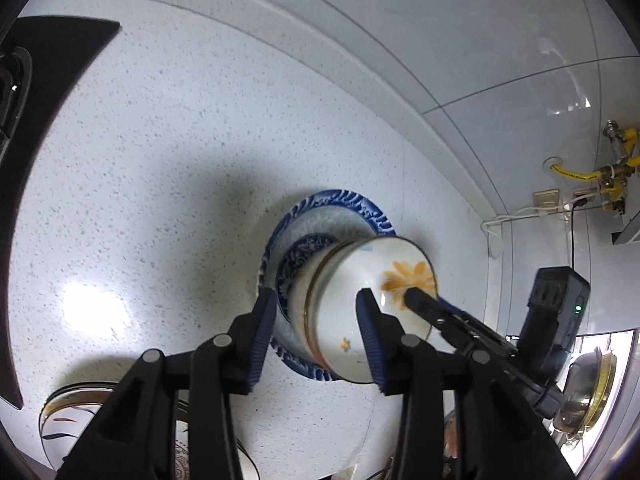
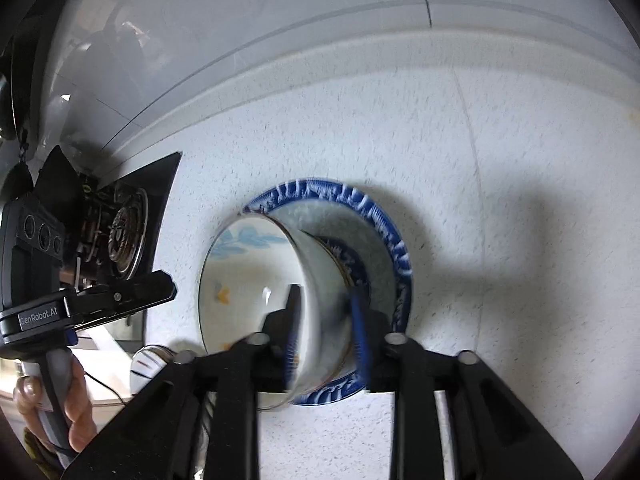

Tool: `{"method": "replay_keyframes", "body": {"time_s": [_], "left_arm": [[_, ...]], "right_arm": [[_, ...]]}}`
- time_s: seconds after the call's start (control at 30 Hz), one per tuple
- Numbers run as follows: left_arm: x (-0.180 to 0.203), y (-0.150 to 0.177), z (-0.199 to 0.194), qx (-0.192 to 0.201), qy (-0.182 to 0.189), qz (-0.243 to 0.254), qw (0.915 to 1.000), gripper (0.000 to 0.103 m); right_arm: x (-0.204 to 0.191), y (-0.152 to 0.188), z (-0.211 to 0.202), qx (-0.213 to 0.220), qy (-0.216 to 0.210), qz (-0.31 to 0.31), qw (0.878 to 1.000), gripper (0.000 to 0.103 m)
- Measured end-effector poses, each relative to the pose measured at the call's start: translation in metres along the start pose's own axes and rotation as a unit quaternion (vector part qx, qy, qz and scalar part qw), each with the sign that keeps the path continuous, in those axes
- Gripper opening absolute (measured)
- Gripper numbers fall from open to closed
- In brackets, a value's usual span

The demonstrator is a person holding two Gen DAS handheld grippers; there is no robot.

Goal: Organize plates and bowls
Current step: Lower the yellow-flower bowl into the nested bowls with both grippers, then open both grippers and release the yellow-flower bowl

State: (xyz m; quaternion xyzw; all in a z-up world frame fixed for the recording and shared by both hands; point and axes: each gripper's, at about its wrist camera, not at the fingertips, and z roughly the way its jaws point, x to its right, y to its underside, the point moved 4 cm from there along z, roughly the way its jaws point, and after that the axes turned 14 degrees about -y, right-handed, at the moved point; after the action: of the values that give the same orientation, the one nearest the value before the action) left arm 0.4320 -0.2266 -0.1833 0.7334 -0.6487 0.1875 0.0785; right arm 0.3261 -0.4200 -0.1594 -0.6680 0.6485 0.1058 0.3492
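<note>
**Let go softly and lift straight up**

The flower bowl (image 1: 340,280) sits in another bowl (image 1: 298,300), and both sit in the middle of the blue plate (image 1: 340,200) on the speckled counter (image 1: 160,160).

The left gripper (image 1: 317,296) has its fingers partly open. The near side of the bowls is between them, and they do not seem to squeeze it. The right gripper (image 2: 325,295) comes in from 4 o'clock in the left view. Its fingers are a little apart, one inside the flower bowl and one outside. That picture is blurry, but they look loose too.

I think the stacking is done and the job now is to let go. Go up, not sideways, so no finger hooks the rim and tips the bowls. More dishes (image 1: 68,412) wait at 7 o'clock.
</note>
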Motion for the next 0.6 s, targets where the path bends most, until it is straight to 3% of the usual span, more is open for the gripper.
{"method": "replay_keyframes", "body": {"time_s": [0.13,0.23,0.3,0.33,0.43,0.5,0.6], "left_arm": [[-0.008,0.004,-0.017,0.028,0.002,0.007,0.9996,0.04],[-0.01,0.01,-0.034,0.06,0.011,0.019,0.9979,0.04],[-0.01,0.014,-0.048,0.082,0.02,0.028,0.996,0.051],[-0.011,0.017,-0.057,0.101,0.022,0.033,0.9941,0.06],[-0.014,0.025,-0.078,0.143,0.023,0.05,0.9881,0.069],[-0.016,0.03,-0.087,0.151,0.034,0.056,0.9863,0.072],[-0.016,0.04,-0.095,0.155,0.037,0.088,0.9833,0.085]], "right_arm": [[-0.007,0.0,-0.019,0.028,0.0,-0.021,0.999,0.043],[-0.012,0.006,-0.032,0.049,-0.005,-0.032,0.998,0.044],[-0.013,0.011,-0.04,0.062,-0.006,-0.038,0.997,0.045],[-0.013,0.016,-0.047,0.07,-0.008,-0.045,0.996,0.045],[-0.015,0.031,-0.061,0.09,-0.008,-0.058,0.994,0.05],[-0.014,0.042,-0.071,0.101,-0.008,-0.065,0.993,0.052],[-0.01,0.057,-0.088,0.121,-0.005,-0.071,0.99,0.055]]}}
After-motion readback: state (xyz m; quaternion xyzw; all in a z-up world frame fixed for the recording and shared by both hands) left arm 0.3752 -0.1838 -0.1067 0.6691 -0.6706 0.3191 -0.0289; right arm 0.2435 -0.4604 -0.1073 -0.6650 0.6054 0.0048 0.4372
